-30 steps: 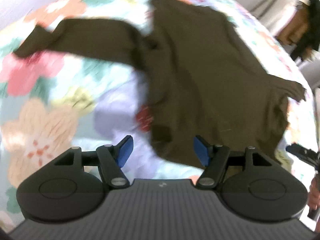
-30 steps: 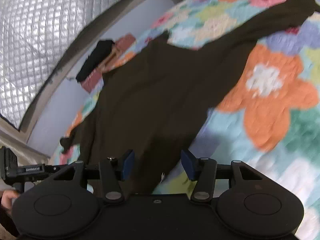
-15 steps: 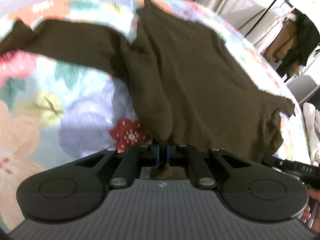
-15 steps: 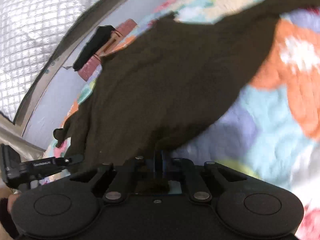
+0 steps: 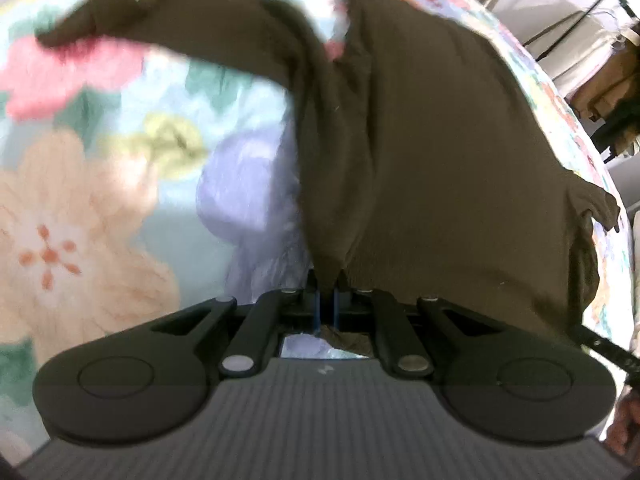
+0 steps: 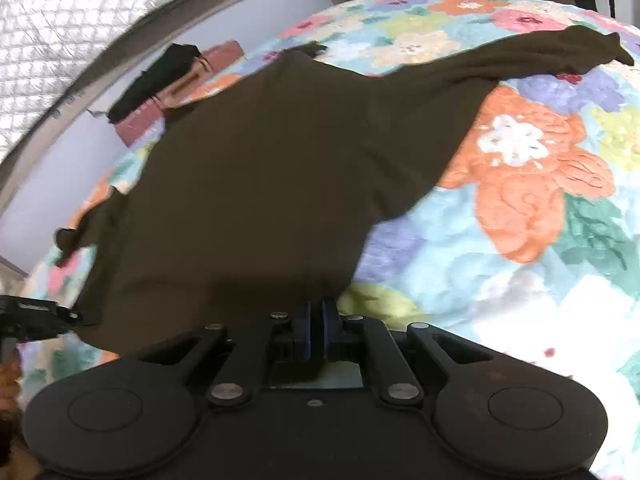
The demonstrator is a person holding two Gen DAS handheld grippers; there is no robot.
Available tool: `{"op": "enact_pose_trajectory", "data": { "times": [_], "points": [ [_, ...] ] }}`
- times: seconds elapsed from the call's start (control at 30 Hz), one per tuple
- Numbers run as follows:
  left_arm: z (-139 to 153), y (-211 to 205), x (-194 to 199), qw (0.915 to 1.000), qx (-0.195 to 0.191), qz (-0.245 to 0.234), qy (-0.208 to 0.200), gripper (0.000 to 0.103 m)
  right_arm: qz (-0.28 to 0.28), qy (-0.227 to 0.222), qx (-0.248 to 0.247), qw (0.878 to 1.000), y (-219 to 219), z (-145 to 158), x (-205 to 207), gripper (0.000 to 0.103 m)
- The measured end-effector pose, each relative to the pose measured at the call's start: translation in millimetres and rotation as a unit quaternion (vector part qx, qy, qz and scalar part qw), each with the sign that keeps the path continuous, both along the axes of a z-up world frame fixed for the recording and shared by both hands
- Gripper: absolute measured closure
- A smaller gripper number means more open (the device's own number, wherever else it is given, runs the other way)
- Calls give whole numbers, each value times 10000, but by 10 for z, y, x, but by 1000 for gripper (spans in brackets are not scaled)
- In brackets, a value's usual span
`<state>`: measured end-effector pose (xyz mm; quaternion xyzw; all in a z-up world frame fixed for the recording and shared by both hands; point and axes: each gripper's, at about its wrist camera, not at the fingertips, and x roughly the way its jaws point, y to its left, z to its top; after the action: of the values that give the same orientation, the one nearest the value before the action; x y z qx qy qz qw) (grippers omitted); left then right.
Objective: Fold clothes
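Observation:
A dark olive-brown long-sleeved top (image 5: pixel 432 152) lies spread on a floral bedspread (image 5: pixel 100 200). My left gripper (image 5: pixel 327 292) is shut on a corner of its near hem, and the cloth rises taut from the blue pads. One sleeve (image 5: pixel 168 28) stretches away to the upper left. In the right wrist view the same top (image 6: pixel 256 184) fans out ahead, with my right gripper (image 6: pixel 316 320) shut on the hem's other corner. A sleeve (image 6: pixel 540 56) reaches to the upper right. The other gripper's tip (image 6: pixel 36 316) shows at the left edge.
The flowered bedspread (image 6: pixel 520 208) covers the whole bed. A quilted silver panel (image 6: pixel 80 20) and a pink box with a black item on it (image 6: pixel 172 80) stand beyond the far edge. A clothes rack with hanging garments (image 5: pixel 600 72) stands at the right.
Both grippers went from open to shut on the top's near hem corners. The cloth now lifts toward them and the sleeves have pulled straighter.

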<state>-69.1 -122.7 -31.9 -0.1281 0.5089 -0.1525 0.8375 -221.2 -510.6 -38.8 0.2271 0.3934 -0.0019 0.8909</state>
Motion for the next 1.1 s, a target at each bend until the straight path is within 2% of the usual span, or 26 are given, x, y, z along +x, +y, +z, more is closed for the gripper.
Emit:
{"op": "enact_pose_trajectory", "data": {
  "times": [0.07, 0.13, 0.23, 0.27, 0.33, 0.43, 0.5, 0.53, 0.57, 0.6, 0.67, 0.73, 0.77, 0.83, 0.93, 1.1],
  "points": [
    [169, 12, -27, 9996, 0, -9, -293, 98, 241, -269, 166, 9992, 5, 143, -35, 95],
    [190, 19, -8, 9996, 27, -57, -282, 97, 571, -416, 369, 9968, -20, 186, 4, 95],
    [37, 134, 47, 9995, -42, -81, 308, 96, 195, 378, 42, 9991, -103, -45, 115, 95],
    [26, 195, 59, 9991, -99, -29, 405, 96, 109, 403, 148, 9990, -109, -75, 110, 95],
    [81, 289, 79, 9991, -130, 56, 412, 96, -50, 445, 281, 9986, -110, -105, 104, 95],
    [281, 436, 203, 9995, -156, 193, 203, 96, -187, 436, -76, 9988, -28, 57, 110, 93],
    [408, 532, 368, 9992, -285, 215, 181, 93, -278, 430, -314, 9982, 27, 166, 113, 88],
    [455, 571, 465, 9991, -336, 184, 187, 93, -323, 427, -433, 9976, 54, 220, 115, 78],
    [486, 605, 572, 9991, -352, 117, 184, 89, -372, 355, -532, 9973, 82, 285, 112, 60],
    [512, 621, 675, 9996, -211, 61, 149, 87, -427, 155, -593, 9972, 109, 373, 98, 55],
    [550, 607, 869, 9988, 481, -22, -6, 86, -428, -118, -748, 9962, 186, 505, 153, 53],
    [540, 632, 1013, 9947, 1010, -64, -195, 73, -274, -293, -897, 9952, 304, 566, 224, 53],
    [503, 697, 1041, 9943, 1035, 1, -247, 66, -176, -375, -947, 9946, 369, 586, 258, 53],
    [397, 857, 1076, 9964, 775, 167, -297, 62, 117, -430, -921, 9948, 527, 546, 338, 53],
    [172, 1083, 1086, 9984, -23, 440, -346, 62, 516, -356, -869, 9942, 775, 438, 444, 53],
    [-169, 1261, 1221, 9903, -1101, 790, -305, 62, 1135, -325, -1012, 9878, 1204, 361, 621, 53]
  ]
}}
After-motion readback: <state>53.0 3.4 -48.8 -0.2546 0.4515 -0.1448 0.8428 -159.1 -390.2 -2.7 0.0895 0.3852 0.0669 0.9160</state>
